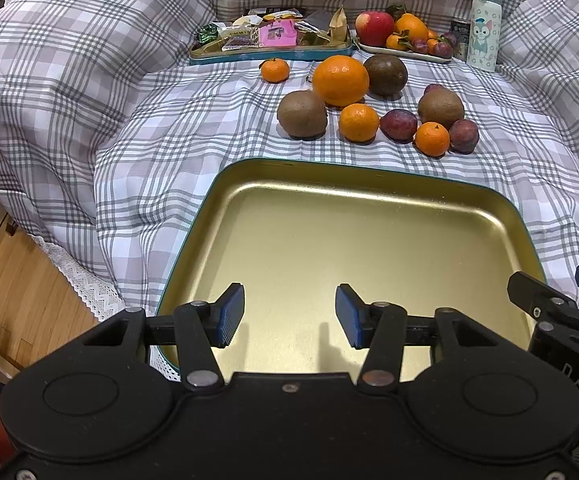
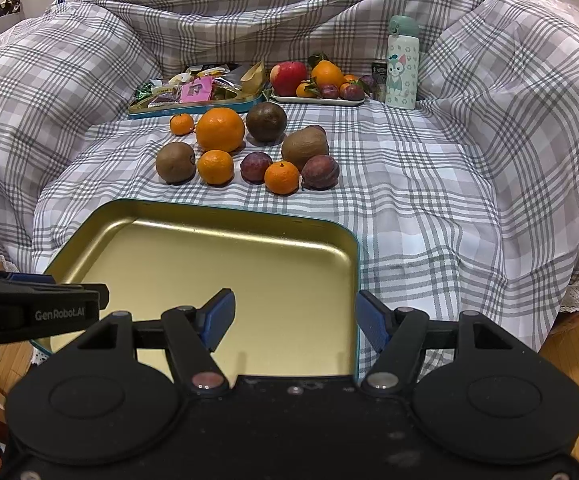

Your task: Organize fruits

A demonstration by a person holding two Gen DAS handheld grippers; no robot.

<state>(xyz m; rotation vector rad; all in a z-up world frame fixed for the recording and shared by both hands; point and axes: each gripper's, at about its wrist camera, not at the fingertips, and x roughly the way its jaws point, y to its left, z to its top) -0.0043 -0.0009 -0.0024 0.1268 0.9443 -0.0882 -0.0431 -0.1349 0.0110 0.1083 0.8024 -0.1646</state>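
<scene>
An empty gold tin tray point(image 1: 369, 248) with a teal rim lies near me on the plaid cloth; it also shows in the right wrist view point(image 2: 209, 264). Beyond it lie loose fruits: a big orange point(image 1: 340, 80) point(image 2: 220, 129), kiwis point(image 1: 302, 114) point(image 2: 175, 162), small mandarins point(image 1: 358, 122) point(image 2: 215, 167), plums point(image 1: 398, 125) point(image 2: 320, 172) and a dark round fruit point(image 1: 385, 75) point(image 2: 266, 121). My left gripper point(image 1: 289, 316) is open and empty over the tray's near part. My right gripper point(image 2: 295, 322) is open and empty, straddling the tray's right rim.
At the back, a tin of snack packets point(image 1: 265, 36) point(image 2: 197, 90) and a white plate point(image 1: 405, 54) point(image 2: 317, 100) with an apple, oranges and plums. A cartoon water bottle point(image 1: 485, 26) point(image 2: 402, 62) and a dark can stand right of it. Wooden floor point(image 1: 21, 280) lies left.
</scene>
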